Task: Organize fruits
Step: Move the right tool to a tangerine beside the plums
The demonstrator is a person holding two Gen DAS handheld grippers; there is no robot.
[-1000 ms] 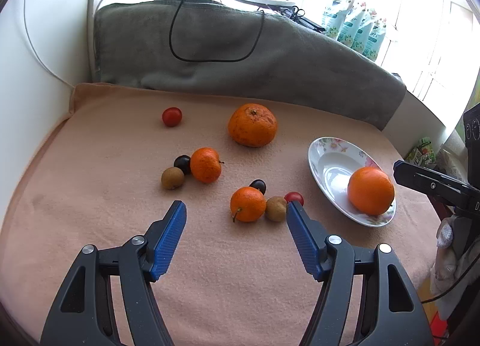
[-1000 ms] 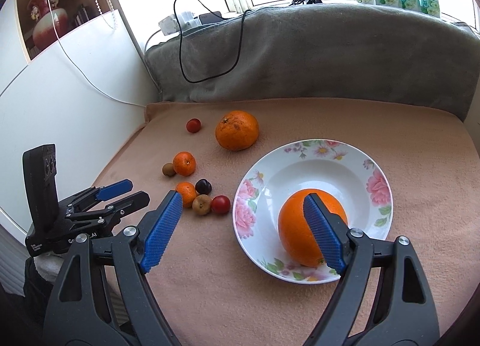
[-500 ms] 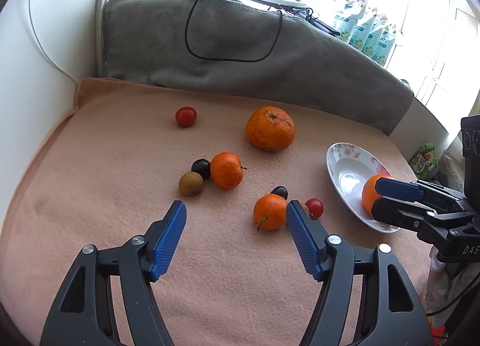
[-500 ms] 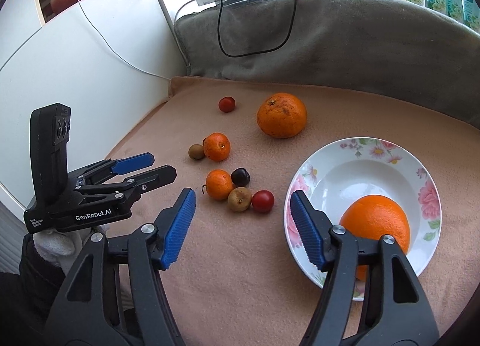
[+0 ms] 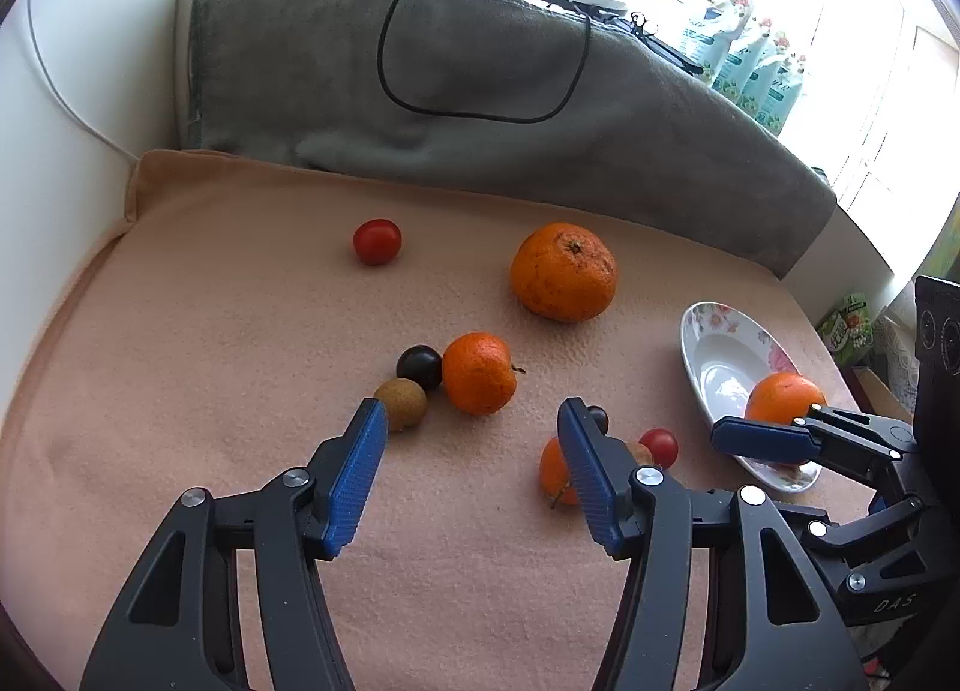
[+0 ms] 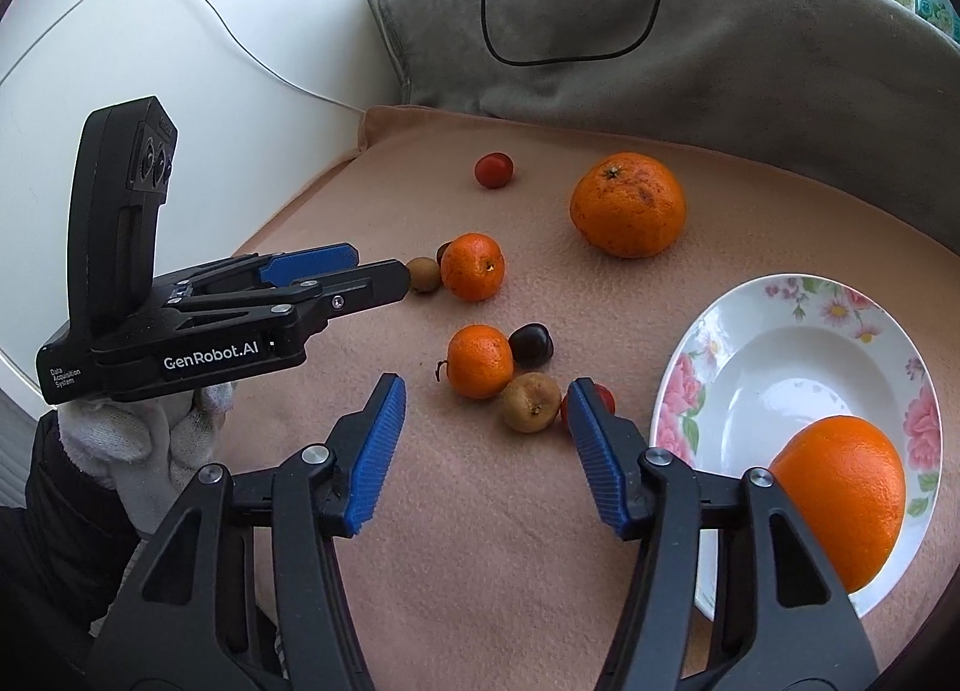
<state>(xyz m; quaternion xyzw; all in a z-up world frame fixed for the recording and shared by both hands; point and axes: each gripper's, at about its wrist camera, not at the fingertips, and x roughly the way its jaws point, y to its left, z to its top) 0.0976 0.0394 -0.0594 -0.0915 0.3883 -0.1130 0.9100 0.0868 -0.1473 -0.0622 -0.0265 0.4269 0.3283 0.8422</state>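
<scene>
Fruits lie on a peach blanket (image 5: 210,331). A floral plate (image 6: 774,367) at the right holds one orange (image 6: 840,493). A big orange (image 6: 627,205), a cherry tomato (image 6: 493,170), two small tangerines (image 6: 472,266) (image 6: 480,361), dark cherries (image 6: 530,343) and brown fruits (image 6: 530,402) lie loose. My left gripper (image 5: 471,421) is open, just short of the far tangerine (image 5: 479,372). My right gripper (image 6: 486,397) is open and empty, just short of the near tangerine cluster.
A grey blanket (image 5: 480,109) with a black cable covers the back. A white wall (image 6: 180,61) borders the left. Packets stand on the window sill (image 5: 744,61). The blanket's right edge drops off beyond the plate (image 5: 726,355).
Both grippers moved forward and left toward the loose fruits. The left now faces the far tangerine; the right left the plate and faces the near cluster. Both stay open.
</scene>
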